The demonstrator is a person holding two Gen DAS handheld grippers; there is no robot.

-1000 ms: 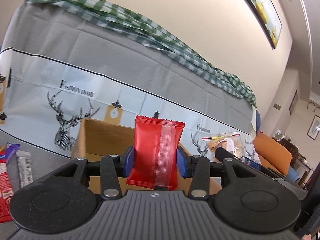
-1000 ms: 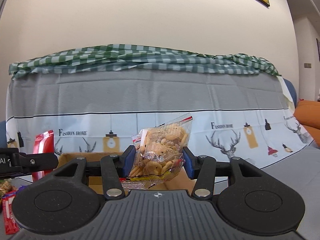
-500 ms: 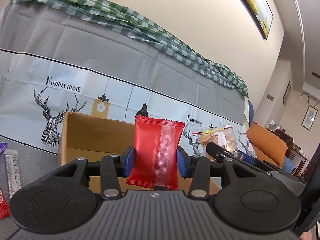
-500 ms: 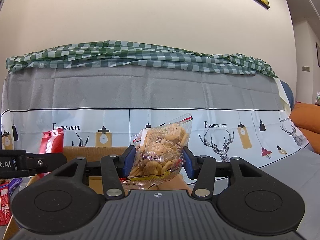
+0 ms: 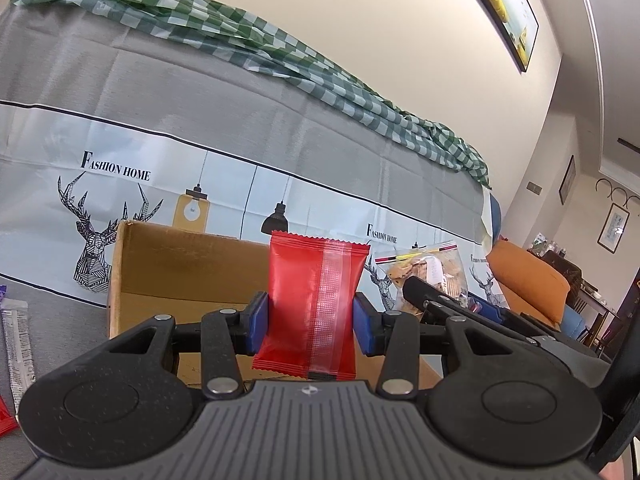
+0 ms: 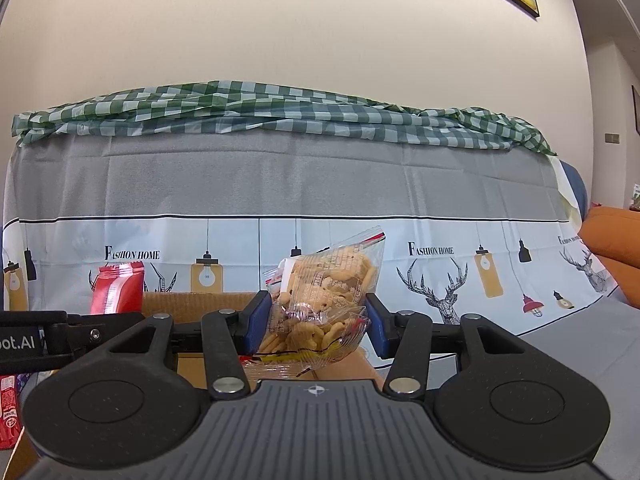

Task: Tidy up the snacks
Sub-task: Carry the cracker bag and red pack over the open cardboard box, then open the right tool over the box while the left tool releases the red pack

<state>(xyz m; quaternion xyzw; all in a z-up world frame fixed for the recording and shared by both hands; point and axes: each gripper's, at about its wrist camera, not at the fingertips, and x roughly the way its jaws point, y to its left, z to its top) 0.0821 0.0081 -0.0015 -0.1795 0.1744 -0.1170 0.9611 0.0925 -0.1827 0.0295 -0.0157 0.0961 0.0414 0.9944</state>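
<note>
While both tools are loaded, each sits above or just in front of the open cardboard box [image 5: 176,264], taken as ref. landmark.

Left gripper [image 5: 309,322]: blue pads pressed onto a red snack packet [image 5: 308,304], pinched at both side edges, packet upright, clear seam strip facing camera. Packet is held in front of box's far wall, over the box opening.

Right gripper [image 6: 315,326]: pads pinched on a clear bag of small biscuits [image 6: 324,304], bag upright w/ slight tilt, its sealed top corner up-right. Bag held over box's near-right portion; box rim [image 6: 200,300] visible behind the fingers.

Cross-check: left wrist view shows the biscuit bag [image 5: 428,276] right of the red packet, w/ right tool beside it; right wrist view shows the red packet [image 6: 116,288] left of the box.

Left of box, on grey cloth: a silver-white stick sachet [image 5: 18,344] lying flat. Red wrapper [image 6: 8,412] also left of box, partly cut off. Behind box: deer-print cover [image 5: 96,236] w/ green checked cloth [image 6: 280,108] on top.
</note>
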